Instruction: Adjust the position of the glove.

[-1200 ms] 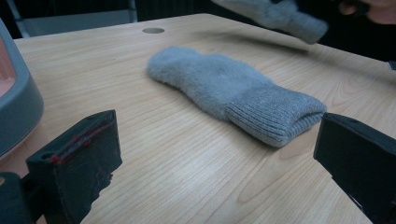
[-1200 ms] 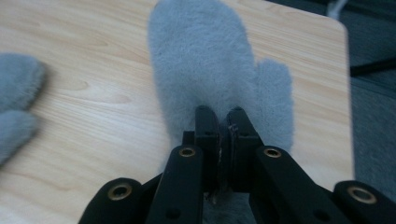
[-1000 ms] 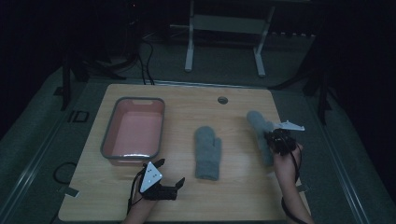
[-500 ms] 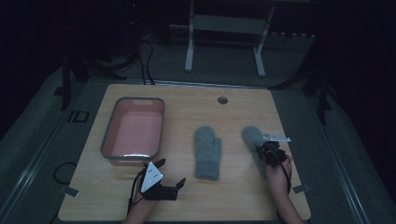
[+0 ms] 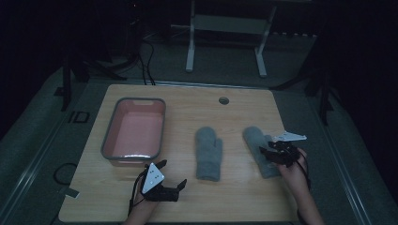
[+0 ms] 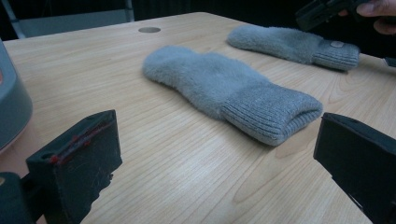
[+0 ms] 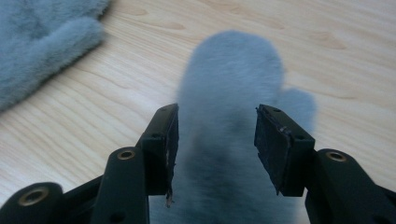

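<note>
Right mitten's (image 5: 258,143) cuff end hidden beneath the right tongs (image 5: 274,152).

High view: dim and underexposed; the room beyond the counter (image 5: 187,108) falls to near black, the counter itself the brightest area, grainy. Left gripper view: evenly lit, sharp on the near mitten (image 6: 229,93), soft shadow under its cuff. Right gripper view: bright; the far mitten (image 7: 233,84) just beyond the tool (image 7: 215,135) is blurred, out of focus.
</note>
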{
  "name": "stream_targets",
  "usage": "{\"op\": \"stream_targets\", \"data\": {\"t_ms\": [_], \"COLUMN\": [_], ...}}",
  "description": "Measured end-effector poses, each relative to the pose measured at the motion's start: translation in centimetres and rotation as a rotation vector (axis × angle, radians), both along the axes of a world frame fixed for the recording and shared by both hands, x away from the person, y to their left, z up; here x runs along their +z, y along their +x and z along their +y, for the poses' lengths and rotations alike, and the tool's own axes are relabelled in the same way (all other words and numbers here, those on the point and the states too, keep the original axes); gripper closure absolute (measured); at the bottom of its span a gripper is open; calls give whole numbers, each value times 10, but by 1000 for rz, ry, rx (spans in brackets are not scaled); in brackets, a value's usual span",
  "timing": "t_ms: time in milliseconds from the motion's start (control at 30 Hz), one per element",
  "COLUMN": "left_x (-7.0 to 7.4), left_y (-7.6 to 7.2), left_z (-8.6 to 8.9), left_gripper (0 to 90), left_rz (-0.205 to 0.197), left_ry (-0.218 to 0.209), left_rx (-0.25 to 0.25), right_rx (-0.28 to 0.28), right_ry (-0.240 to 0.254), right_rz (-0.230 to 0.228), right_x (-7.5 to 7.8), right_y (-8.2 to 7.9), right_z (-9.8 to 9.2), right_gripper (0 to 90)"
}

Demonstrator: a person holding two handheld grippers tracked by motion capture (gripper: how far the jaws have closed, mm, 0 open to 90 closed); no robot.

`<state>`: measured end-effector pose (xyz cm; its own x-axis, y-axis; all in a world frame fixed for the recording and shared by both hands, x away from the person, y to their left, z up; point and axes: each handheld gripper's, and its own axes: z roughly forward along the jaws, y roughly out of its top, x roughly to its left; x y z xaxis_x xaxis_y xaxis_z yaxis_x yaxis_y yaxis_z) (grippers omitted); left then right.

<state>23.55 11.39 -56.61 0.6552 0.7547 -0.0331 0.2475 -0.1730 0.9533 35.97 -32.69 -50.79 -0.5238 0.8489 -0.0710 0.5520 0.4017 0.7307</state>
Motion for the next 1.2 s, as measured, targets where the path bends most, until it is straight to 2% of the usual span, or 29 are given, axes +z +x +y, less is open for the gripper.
{"op": "stream_targets", "data": {"t_ms": [133, 267, 367, 500, 567, 633, 733, 767, 800, 900, 1000, 1033, 1067, 1200], "left_x": [0, 0, 0, 0, 0, 0, 0, 0, 0, 0, 0, 0, 0, 0], "left_y": [0, 0, 0, 0, 0, 0, 0, 0, 0, 0, 0, 0, 0, 0], "left_z": [0, 0, 0, 0, 0, 0, -1, -1, -1, 0, 0, 0, 0, 0], "left_gripper": [10, 10, 10, 10, 10, 10, 10, 10, 10, 10, 10, 10, 10, 10], "left_rz": [1, -1, 1, 0, 0, -1, -1, -1, -1, 0, 0, 0, 0, 0], "left_ry": [-1, 0, -2, -1, 0, 1, 2, 2, 2, 0, -4, -4, -3, -4], "left_rx": [2, 2, 2, 0, -1, -1, 0, 0, 1, 1, 4, 4, 4, 5], "right_rx": [31, 43, 25, 5, 7, 23, -4, -19, -50, -77, -113, -139, -139, -191], "right_ry": [-9, -12, -18, 18, 32, 11, 27, 24, -1, -6, 48, 72, 72, 140], "right_rz": [-5, 15, 33, 28, 34, 32, 33, 35, 21, 4, -17, -30, -30, -55], "right_x": [0, -9, -20, -29, -32, -37, -39, -39, -38, -35, -27, -19, -19, -2], "right_y": [8, 15, 18, 16, 15, 12, 11, 11, 8, 5, 0, -5, -5, -14], "right_z": [-10, -13, -12, -14, -14, -11, -7, -6, 0, 4, 7, 9, 9, 17], "right_gripper": [496, 483, 483, 483, 552, 617, 743, 776, 819, 841, 850, 851, 851, 851]}}
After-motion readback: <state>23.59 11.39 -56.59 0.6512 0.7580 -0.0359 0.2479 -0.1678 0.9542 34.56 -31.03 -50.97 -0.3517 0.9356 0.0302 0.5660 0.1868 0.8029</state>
